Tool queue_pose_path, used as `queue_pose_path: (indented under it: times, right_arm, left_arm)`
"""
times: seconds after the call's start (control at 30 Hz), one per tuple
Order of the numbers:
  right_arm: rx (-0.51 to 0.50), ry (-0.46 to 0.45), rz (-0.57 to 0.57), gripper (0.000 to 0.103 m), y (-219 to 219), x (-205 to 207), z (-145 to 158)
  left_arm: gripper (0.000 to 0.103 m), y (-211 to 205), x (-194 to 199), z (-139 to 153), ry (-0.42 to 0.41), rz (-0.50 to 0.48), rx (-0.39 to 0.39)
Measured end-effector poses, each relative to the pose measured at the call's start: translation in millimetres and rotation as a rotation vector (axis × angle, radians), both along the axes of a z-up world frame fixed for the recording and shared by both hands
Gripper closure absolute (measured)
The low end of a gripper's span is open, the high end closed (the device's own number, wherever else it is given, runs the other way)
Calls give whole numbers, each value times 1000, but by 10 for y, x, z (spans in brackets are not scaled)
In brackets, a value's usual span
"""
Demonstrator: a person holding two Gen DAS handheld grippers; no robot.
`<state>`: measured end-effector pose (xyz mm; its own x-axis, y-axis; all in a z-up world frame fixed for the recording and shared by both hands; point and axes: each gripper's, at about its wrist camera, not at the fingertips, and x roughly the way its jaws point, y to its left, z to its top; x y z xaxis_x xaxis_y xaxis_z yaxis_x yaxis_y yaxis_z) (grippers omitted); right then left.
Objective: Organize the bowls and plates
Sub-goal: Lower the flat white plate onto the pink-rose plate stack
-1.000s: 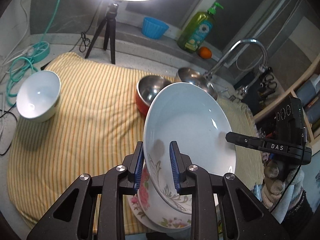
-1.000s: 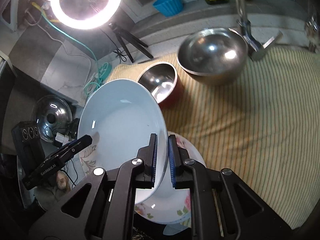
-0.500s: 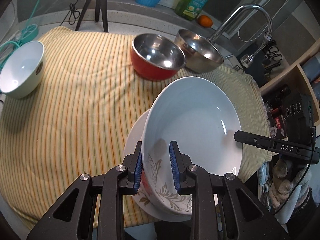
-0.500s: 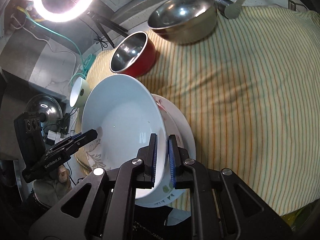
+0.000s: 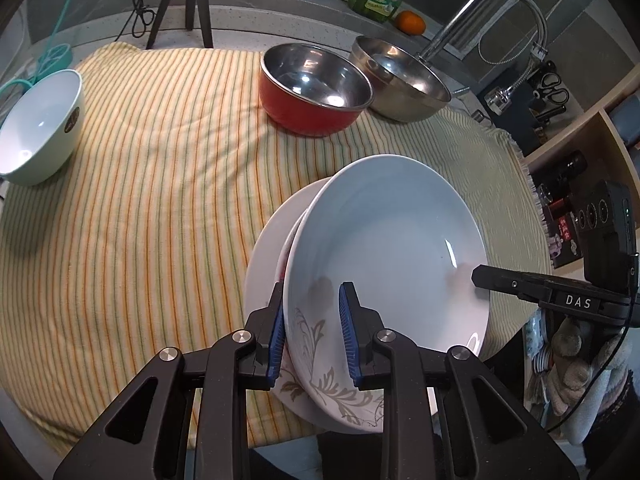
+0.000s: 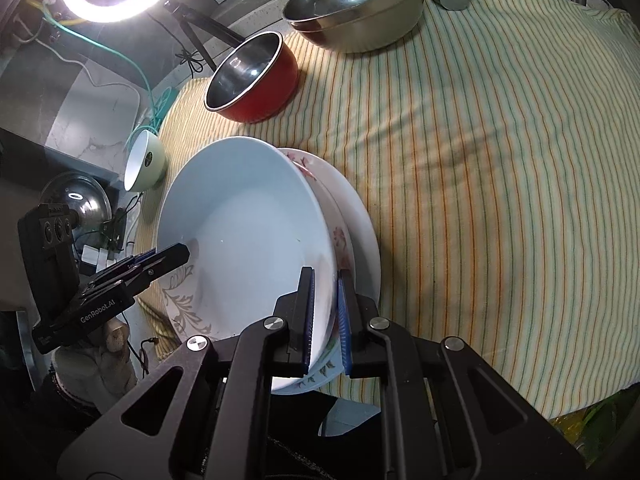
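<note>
Striped cloth (image 5: 160, 200) over a probable countertop.

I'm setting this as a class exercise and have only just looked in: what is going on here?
A person holds a two-finger tool in each hand, and both grip one white deep plate by its rim: the left tool on one side, the right tool on the opposite side. The plate hangs tilted just over a stack of floral plates on the striped cloth. A red bowl, a steel bowl and a white bowl sit apart on the cloth.
</note>
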<state>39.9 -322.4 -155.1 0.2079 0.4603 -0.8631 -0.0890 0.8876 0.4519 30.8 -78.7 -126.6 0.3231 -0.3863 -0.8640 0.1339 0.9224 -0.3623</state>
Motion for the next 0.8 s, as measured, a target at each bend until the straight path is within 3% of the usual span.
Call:
queue_pose_path:
  times: [0.8]
  right_arm:
    - [-289,-56,117,91,297,-72,45]
  left_arm:
    - [81,-236,-36,7,-46,-103,185]
